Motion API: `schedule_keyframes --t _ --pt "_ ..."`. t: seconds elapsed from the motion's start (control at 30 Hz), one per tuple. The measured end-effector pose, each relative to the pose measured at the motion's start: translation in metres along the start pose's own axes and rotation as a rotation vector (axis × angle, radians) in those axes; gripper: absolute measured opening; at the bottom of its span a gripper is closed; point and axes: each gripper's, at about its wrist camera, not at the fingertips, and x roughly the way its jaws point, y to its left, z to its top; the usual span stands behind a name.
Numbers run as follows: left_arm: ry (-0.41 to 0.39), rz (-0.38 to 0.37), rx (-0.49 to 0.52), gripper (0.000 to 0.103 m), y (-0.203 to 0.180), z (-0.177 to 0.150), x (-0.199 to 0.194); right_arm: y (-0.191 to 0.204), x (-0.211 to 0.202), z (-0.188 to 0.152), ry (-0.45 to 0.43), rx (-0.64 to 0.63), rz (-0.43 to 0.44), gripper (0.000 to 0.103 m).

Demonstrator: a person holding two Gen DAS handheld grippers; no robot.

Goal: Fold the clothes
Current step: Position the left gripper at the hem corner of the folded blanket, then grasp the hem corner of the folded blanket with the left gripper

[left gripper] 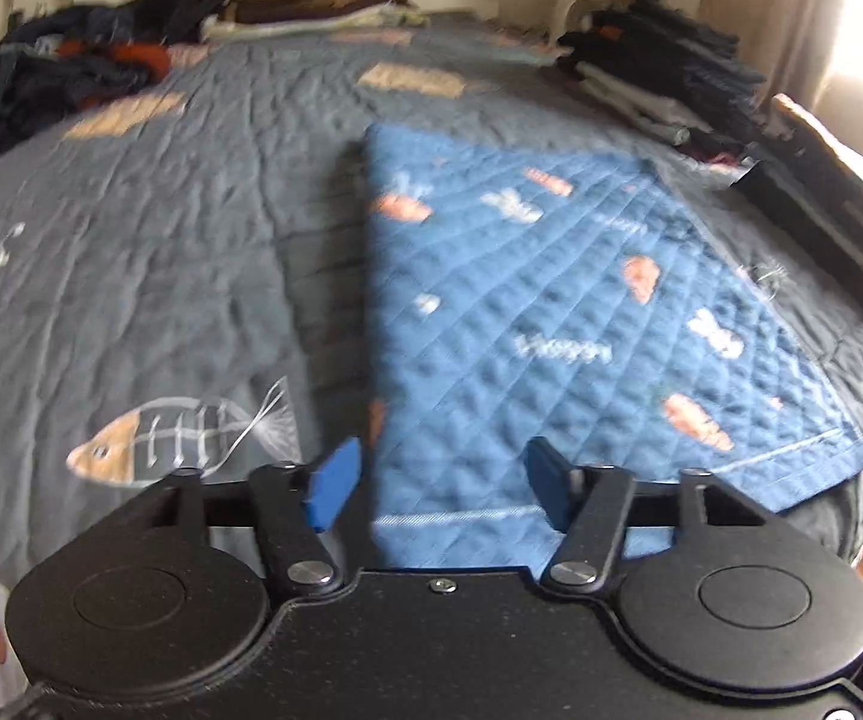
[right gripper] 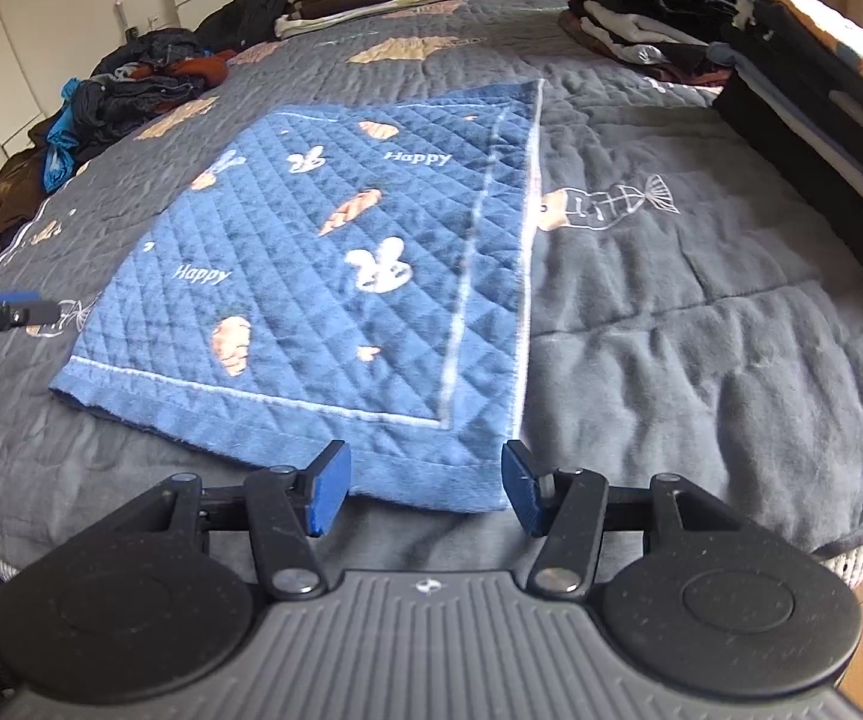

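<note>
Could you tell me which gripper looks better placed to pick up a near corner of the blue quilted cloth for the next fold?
Probably the right gripper: its open jaws frame the near right corner of the blue quilted cloth. The left gripper, also open, straddles the left edge.

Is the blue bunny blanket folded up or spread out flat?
Folded, it seems. The blue blanket lies flat on the grey bedspread, and along its right side two edges lie one over the other.
</note>
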Motion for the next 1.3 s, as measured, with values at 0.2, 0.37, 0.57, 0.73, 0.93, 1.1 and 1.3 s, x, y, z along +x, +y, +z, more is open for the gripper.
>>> schedule_keyframes --t 0.2,0.37,0.57,0.73,0.93,1.1,1.3 --pt "0.068 -0.010 -0.011 0.056 0.011 -0.009 0.008 -0.016 0.012 0.006 -0.003 0.023 0.033 0.055" --pt "0.127 0.004 -0.022 0.056 0.014 -0.017 0.018 -0.021 0.027 0.004 -0.013 0.062 0.060 0.055" --pt "0.181 0.000 -0.040 0.056 0.013 -0.022 0.028 -0.020 0.029 0.001 -0.002 0.045 0.065 0.055" --pt "0.180 -0.024 -0.050 0.044 0.008 -0.023 0.032 -0.023 0.030 0.002 -0.002 0.059 0.063 0.055" --pt "0.182 -0.021 -0.062 0.022 0.007 -0.024 0.031 -0.025 0.028 0.003 -0.008 0.067 0.064 0.055" --pt "0.188 -0.007 -0.064 0.021 0.006 -0.024 0.032 -0.026 0.028 0.003 -0.014 0.080 0.067 0.055" --pt "0.190 -0.011 -0.051 0.024 0.003 -0.023 0.032 -0.020 0.029 0.003 -0.012 0.063 0.064 0.055"
